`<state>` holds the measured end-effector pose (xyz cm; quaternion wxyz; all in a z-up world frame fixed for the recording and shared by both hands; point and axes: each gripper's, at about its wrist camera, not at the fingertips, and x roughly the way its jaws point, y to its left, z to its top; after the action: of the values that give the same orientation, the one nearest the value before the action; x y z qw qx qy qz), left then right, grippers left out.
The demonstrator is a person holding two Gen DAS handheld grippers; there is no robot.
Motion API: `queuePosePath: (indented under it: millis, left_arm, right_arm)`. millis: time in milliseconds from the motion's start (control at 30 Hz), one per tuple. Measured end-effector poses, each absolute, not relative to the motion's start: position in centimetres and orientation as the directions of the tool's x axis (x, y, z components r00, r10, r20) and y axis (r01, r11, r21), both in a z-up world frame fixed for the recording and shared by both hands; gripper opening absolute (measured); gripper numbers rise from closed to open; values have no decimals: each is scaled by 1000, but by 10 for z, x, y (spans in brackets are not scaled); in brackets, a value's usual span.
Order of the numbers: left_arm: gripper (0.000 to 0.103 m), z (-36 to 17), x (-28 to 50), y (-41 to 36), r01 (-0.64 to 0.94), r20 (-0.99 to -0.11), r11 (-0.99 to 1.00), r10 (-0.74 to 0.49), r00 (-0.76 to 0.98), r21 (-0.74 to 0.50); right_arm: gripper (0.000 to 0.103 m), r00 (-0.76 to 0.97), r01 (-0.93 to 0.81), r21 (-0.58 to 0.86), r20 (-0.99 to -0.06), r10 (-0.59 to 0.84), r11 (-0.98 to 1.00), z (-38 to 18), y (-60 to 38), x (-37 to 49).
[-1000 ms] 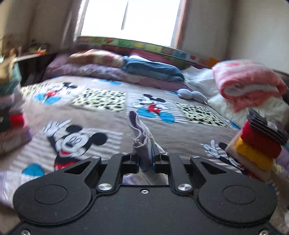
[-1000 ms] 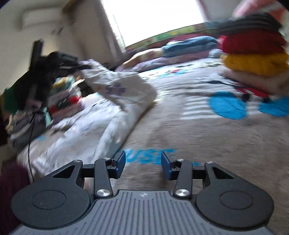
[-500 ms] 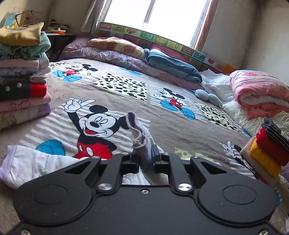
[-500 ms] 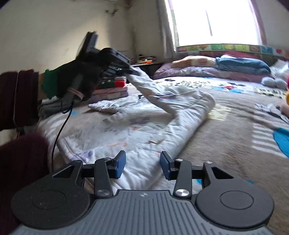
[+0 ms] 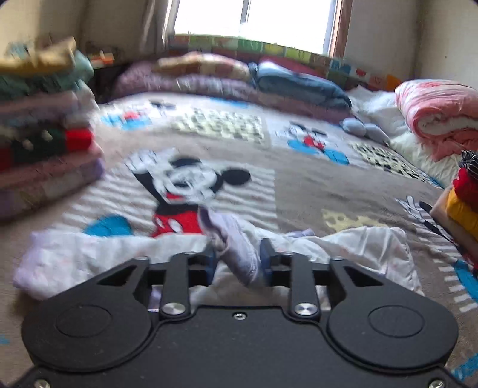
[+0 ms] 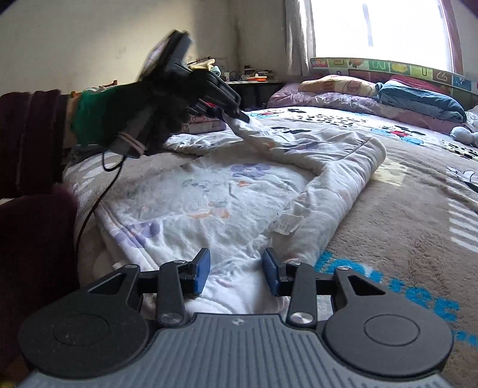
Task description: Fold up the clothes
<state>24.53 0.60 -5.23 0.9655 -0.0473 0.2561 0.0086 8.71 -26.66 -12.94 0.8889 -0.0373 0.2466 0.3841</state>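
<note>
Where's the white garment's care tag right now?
Right wrist view: the care tag sits on the white garment's folded right edge, just beyond the open right gripper.

Daylight pours in from the window (image 5: 257, 21) at the far wall, blown out to plain white in both views. The left wrist view is smeared by motion blur, worst on the clothes stack (image 5: 44, 125) and the printed blanket (image 5: 185, 179). The right wrist view is sharper, though the gloved hand (image 6: 167, 98) blurs. Fisheye bending curves walls and darkens the corners.
</note>
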Motion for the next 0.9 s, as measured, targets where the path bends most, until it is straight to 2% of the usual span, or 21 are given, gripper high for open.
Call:
queuePosePath:
  millis: [133, 233, 300, 433, 500, 600, 667, 900]
  left_arm:
    - [31, -35, 214, -20, 2, -426, 1000, -2, 905, 0]
    - [31, -26, 214, -57, 163, -423, 986, -130, 897, 42]
    - [31, -23, 222, -90, 257, -425, 960, -186, 886, 114]
    - [31, -31, 265, -131, 368, -498, 907, -227, 837, 206]
    - [37, -38, 286, -142, 393, -530, 884, -213, 821, 253]
    - [37, -45, 310, -104, 325, -575, 917, -142, 806, 229]
    - [35, -44, 310, -61, 244, -577, 955, -104, 810, 171]
    - [36, -62, 278, 13, 94, -603, 990, -137, 786, -102]
  right_arm:
    - [41, 590, -699, 125, -457, 666, 705, -129, -268, 85]
    - [42, 592, -694, 134, -452, 667, 707, -130, -267, 83]
    - [42, 596, -691, 137, -449, 666, 710, -131, -266, 82]
    - [42, 589, -689, 166, -439, 678, 706, -132, -269, 82]
    - [42, 586, -688, 180, -434, 684, 703, -133, -270, 82]
    - [42, 582, -684, 208, -422, 695, 699, -137, -274, 83]
    - [42, 577, -682, 228, -415, 703, 695, -138, -277, 84]
    - [42, 541, -682, 303, -403, 738, 666, -138, -283, 94]
